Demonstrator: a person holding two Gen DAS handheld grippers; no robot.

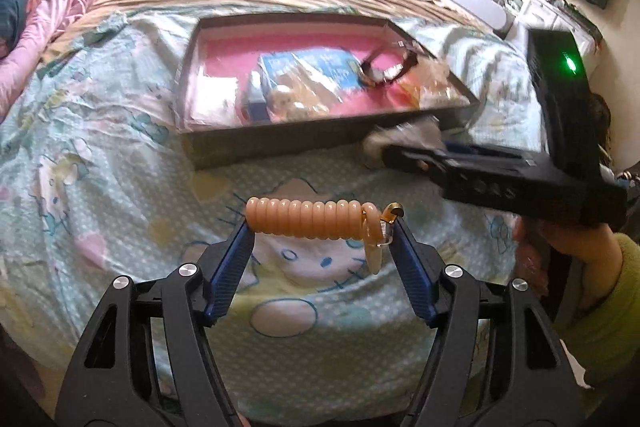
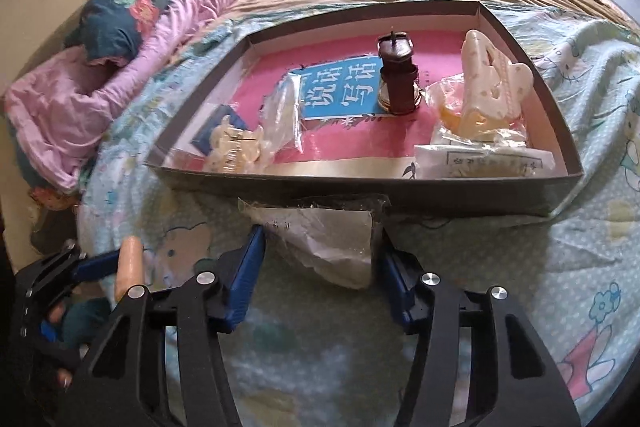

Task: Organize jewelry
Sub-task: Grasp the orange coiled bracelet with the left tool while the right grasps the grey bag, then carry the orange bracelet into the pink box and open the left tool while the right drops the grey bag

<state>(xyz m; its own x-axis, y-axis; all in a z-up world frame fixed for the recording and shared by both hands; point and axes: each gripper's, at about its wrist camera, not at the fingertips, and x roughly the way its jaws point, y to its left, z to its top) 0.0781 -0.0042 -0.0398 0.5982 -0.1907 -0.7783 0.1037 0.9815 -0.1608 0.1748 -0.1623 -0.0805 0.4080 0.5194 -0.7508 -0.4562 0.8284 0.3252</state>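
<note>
my left gripper (image 1: 322, 223) is clamped end to end on the peach coil bracelet (image 1: 310, 222), low centre of the left view, short of the tray (image 1: 280, 139). its gold charm (image 1: 394, 211) sits right at one pad, so i judge it could slip or spring out. my right gripper (image 2: 322, 239) has closed on the clear packet (image 2: 320, 239) just before the tray's front wall; that thin plastic may slide free, or snag the wall as i lift.

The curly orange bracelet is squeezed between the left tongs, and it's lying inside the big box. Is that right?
Not quite. The curly orange bracelet is squeezed between the left tongs, but over the bedsheet, outside the box, as the left wrist view shows.
</note>
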